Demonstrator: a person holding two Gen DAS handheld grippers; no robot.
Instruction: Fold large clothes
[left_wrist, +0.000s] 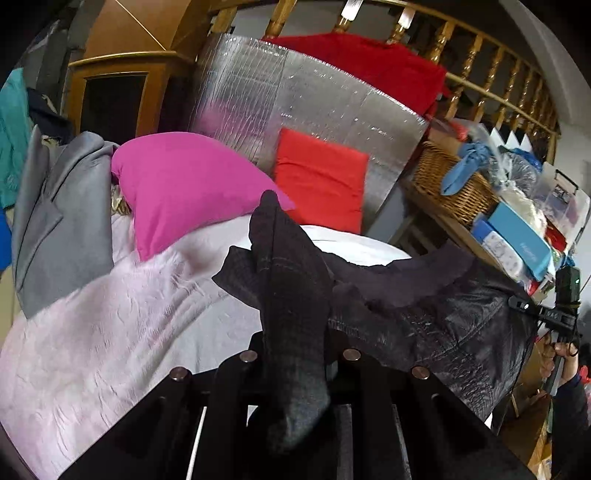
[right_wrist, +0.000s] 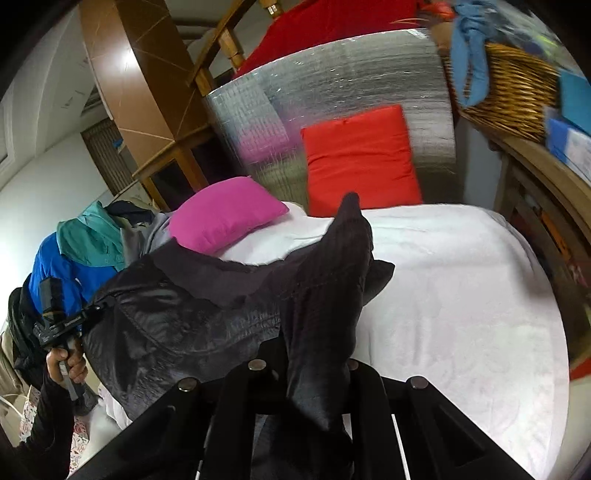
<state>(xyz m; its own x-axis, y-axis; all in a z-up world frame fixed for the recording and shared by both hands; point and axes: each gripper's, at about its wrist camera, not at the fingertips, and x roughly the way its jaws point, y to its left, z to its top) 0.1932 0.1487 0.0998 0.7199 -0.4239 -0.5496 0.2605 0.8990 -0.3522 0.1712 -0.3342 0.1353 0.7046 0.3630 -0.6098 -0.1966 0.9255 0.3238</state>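
Observation:
A large black shiny jacket (left_wrist: 454, 328) hangs stretched between my two grippers above the white bedspread (left_wrist: 122, 325). My left gripper (left_wrist: 299, 365) is shut on one edge of the jacket, a fold of dark fabric rising between its fingers. My right gripper (right_wrist: 317, 373) is shut on the other edge of the jacket (right_wrist: 177, 325), fabric bunched up between its fingers. Each view shows the other gripper at the jacket's far end: the right one in the left wrist view (left_wrist: 561, 317), the left one in the right wrist view (right_wrist: 59, 325). The bedspread also shows in the right wrist view (right_wrist: 461, 295).
A pink pillow (left_wrist: 184, 188) and a red cushion (left_wrist: 321, 177) lie at the bed's head against a silver foil panel (left_wrist: 314, 96). A grey jacket (left_wrist: 62, 221) lies at the left. A wicker basket (left_wrist: 454, 184) and boxes sit on a shelf at right. Blue and teal clothes (right_wrist: 74, 258) are piled beside the bed.

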